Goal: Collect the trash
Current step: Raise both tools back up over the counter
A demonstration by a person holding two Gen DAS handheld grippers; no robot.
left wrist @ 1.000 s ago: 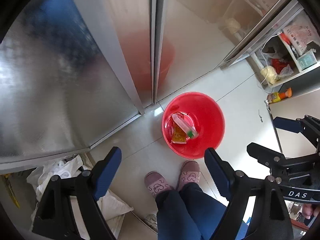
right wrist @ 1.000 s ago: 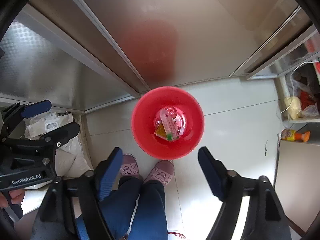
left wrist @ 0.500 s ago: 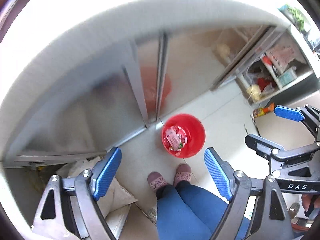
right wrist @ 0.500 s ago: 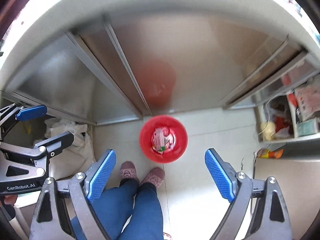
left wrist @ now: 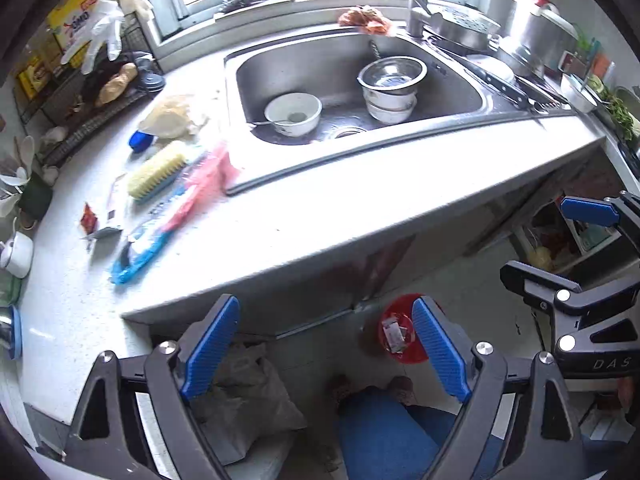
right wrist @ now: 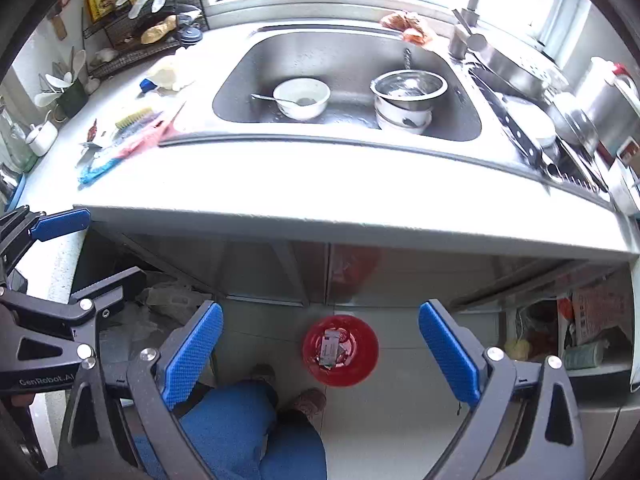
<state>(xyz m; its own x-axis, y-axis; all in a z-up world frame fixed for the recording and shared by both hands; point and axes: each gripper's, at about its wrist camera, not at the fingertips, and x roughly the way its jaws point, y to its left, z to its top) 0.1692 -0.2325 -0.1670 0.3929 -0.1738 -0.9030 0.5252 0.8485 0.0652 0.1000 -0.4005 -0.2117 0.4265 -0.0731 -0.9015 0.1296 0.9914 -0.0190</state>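
My left gripper [left wrist: 326, 344] and right gripper [right wrist: 320, 354] both empty, jaws opening, white counter [right wrist: 320, 184], sink [right wrist: 348, 56] of bowls, wrappers [left wrist: 160, 216] near its left corner, red bin [right wrist: 340, 350] on tiled floor.

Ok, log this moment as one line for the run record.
left gripper: opening, empty | right gripper: opening, empty | red bin: on floor, wrappers inside | counter: blue and pink wrappers uncollected
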